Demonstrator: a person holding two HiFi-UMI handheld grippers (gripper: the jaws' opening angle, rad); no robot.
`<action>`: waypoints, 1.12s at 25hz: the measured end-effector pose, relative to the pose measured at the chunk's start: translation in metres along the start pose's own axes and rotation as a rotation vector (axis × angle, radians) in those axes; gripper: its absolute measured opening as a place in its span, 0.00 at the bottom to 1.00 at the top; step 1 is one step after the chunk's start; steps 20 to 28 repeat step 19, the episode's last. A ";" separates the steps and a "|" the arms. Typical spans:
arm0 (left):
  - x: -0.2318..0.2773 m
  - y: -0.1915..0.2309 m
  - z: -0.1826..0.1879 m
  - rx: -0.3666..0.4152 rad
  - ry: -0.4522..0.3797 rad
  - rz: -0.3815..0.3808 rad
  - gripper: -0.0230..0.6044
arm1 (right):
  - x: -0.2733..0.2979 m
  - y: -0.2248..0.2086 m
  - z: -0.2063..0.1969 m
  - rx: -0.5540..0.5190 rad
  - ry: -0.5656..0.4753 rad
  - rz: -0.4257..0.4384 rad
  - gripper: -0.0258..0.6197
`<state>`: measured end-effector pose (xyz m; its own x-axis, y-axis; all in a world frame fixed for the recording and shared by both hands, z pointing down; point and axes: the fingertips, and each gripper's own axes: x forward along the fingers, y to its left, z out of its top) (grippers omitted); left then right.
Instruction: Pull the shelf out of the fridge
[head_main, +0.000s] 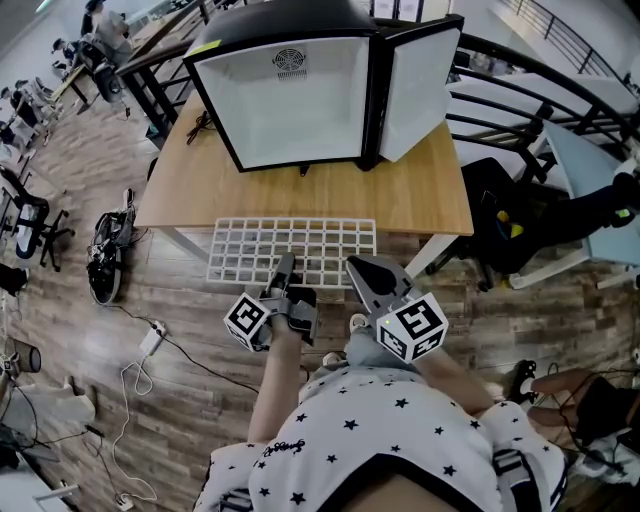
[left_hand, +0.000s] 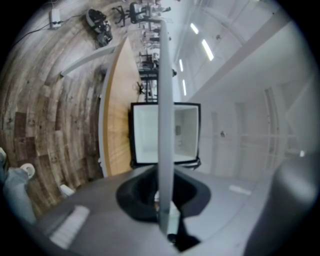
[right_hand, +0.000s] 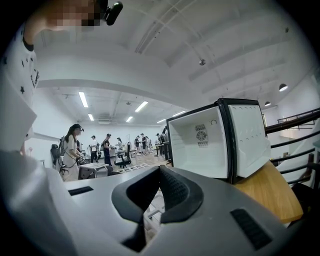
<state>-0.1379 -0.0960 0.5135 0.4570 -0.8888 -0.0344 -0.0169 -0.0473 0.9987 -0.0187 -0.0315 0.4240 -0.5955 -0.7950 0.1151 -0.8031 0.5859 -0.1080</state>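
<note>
Shelf (head_main: 290, 245) sitting fully out of fridge (head_main: 300, 90), hanging level in air just before near edge of table (head_main: 420, 195), over floor (head_main: 180, 330). Left claw (head_main: 285, 272) pinching near rim, jaws narrow on thin wire. Right claw (head_main: 362, 272) seeming to be gripping same rim toward right corner. Two grips probably stopping wide, light shelf from tipping. Shelf looking flat and unbent: white wire grid of small squares. Fridge door (head_main: 420, 85) standing open.
</note>
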 end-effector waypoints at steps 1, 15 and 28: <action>0.000 -0.001 -0.001 -0.004 0.001 0.002 0.09 | 0.001 0.000 0.000 0.000 -0.001 0.001 0.07; 0.003 0.000 0.008 -0.005 0.002 -0.005 0.09 | 0.010 0.003 0.004 -0.009 -0.011 0.004 0.07; 0.004 0.003 0.010 -0.010 -0.002 0.006 0.09 | 0.013 0.002 0.004 -0.007 -0.014 0.004 0.07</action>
